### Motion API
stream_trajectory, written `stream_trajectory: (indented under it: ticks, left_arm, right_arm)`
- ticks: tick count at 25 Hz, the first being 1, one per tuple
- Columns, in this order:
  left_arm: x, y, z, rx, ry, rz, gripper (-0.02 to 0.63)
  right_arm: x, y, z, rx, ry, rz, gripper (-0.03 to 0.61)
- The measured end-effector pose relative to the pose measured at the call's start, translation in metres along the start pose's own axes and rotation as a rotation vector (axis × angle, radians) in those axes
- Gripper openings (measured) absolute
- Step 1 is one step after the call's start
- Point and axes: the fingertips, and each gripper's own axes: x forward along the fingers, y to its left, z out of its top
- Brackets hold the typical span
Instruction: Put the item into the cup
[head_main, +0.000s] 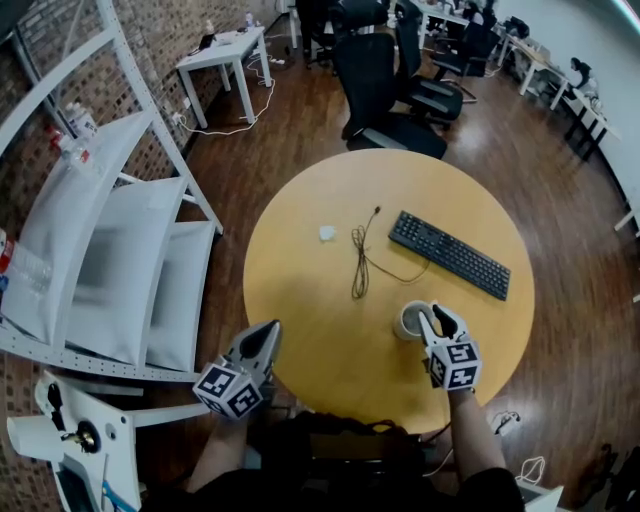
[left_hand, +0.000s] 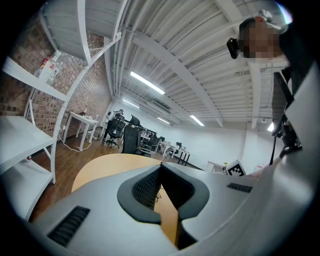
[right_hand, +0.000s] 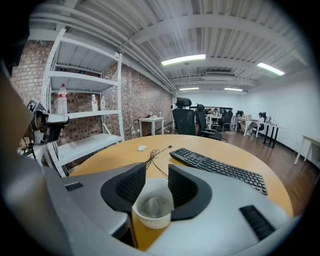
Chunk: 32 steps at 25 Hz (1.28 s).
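A white cup (head_main: 408, 322) stands on the round wooden table (head_main: 290, 250) near its front right. In the right gripper view the cup (right_hand: 150, 220) sits just below the jaws, with a pale, crumpled item (right_hand: 152, 206) lying inside it. My right gripper (head_main: 440, 316) (right_hand: 156, 172) hovers over the cup's right side. It is open, and its pads hold nothing. My left gripper (head_main: 268, 338) (left_hand: 160, 167) hangs at the table's front left edge. Its tips meet, and nothing is between them.
A black keyboard (head_main: 450, 253) lies beyond the cup, at the right. A dark cable (head_main: 360, 262) and a small white scrap (head_main: 327, 233) lie at mid table. White shelving (head_main: 100, 250) stands to the left. Office chairs (head_main: 385, 80) are behind the table.
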Motion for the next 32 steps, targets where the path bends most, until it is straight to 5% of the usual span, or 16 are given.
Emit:
stream_trajectory:
  ticks: [12,25,32]
  left_arm:
    - [0.028,-0.023,0.015,0.050,0.007,-0.105,-0.008]
    - [0.080,-0.056,0.021,0.122,0.084,-0.241,-0.008]
    - [0.099,-0.056,0.020,0.125,0.104,-0.259,-0.008]
  right_arm:
    - [-0.070,-0.031,0.032,0.156,-0.216,-0.119,0.080]
    - [-0.197,-0.108,-0.007,0.338,-0.359,-0.398,0.074]
    - [-0.220,-0.105,-0.009,0.389,-0.413,-0.465,0.044]
